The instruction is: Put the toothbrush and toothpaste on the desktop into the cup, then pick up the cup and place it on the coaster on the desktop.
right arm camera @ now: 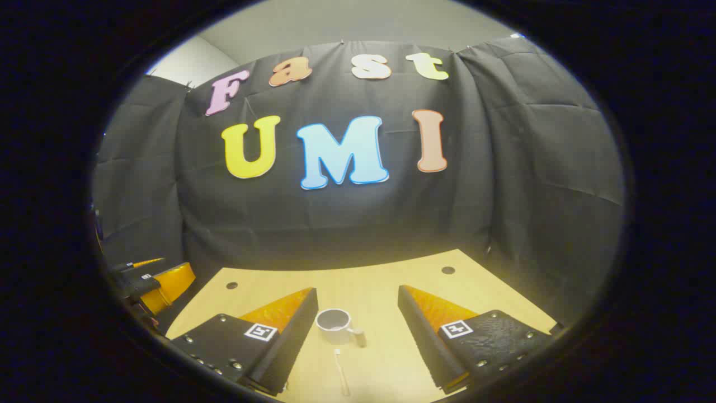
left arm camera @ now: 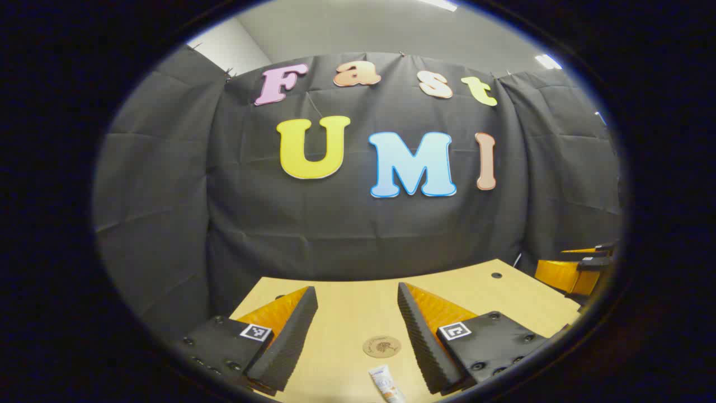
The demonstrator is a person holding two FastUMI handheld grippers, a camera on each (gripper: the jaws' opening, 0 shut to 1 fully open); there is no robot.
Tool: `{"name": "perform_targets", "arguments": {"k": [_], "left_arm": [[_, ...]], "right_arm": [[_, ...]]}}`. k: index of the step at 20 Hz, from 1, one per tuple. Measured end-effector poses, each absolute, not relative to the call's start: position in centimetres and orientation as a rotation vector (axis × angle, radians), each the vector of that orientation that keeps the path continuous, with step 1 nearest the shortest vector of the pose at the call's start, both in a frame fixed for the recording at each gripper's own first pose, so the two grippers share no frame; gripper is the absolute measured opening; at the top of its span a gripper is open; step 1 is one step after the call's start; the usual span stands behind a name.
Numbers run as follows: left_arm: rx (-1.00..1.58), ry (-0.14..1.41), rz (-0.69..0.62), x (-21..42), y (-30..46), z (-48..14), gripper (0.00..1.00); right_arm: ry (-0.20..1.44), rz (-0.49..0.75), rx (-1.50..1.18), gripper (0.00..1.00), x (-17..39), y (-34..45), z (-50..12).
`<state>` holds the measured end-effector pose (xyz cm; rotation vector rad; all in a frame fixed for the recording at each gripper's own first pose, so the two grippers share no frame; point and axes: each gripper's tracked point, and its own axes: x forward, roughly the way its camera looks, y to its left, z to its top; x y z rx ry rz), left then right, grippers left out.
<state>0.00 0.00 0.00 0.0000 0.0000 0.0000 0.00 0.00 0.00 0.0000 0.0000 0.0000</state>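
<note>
In the left gripper view a round brown coaster [left arm camera: 381, 346] lies on the wooden desktop [left arm camera: 358, 302], and just in front of it a white toothpaste tube [left arm camera: 386, 384] lies flat. My left gripper [left arm camera: 357, 296] hovers above them, open and holding nothing. In the right gripper view a grey cup [right arm camera: 335, 326] with a handle stands upright on the desktop [right arm camera: 369, 291], and a white toothbrush [right arm camera: 340, 370] lies in front of it. My right gripper [right arm camera: 358, 296] is open above both, also holding nothing.
The black cloth wall closes off the far edge of the desk. The other gripper [left arm camera: 576, 271] shows at the right edge of the left gripper view and at the left edge of the right gripper view [right arm camera: 148, 280]. Small dark holes [right arm camera: 447, 270] mark the desk's far corners.
</note>
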Motion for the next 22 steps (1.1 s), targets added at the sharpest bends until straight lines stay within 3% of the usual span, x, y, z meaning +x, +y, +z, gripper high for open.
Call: {"name": "perform_targets", "arguments": {"k": [3,10,12,22], "left_arm": [[-0.026,0.01,0.028,-0.1,0.1,-0.4,0.93],[-0.007,-0.001,0.06,-0.1,0.6,-0.1,0.96],[-0.003,-0.007,0.067,0.1,0.1,0.2,0.89],[-0.02,0.011,0.06,0.2,-1.2,-0.2,0.93]], "right_arm": [[-0.011,0.04,-0.046,0.9,0.7,1.0,0.5],[0.009,0.106,-0.043,0.9,1.9,2.2,0.4],[0.024,0.108,-0.037,0.9,2.2,2.2,0.2],[0.039,0.119,-0.042,0.9,2.4,2.2,-0.1]]}}
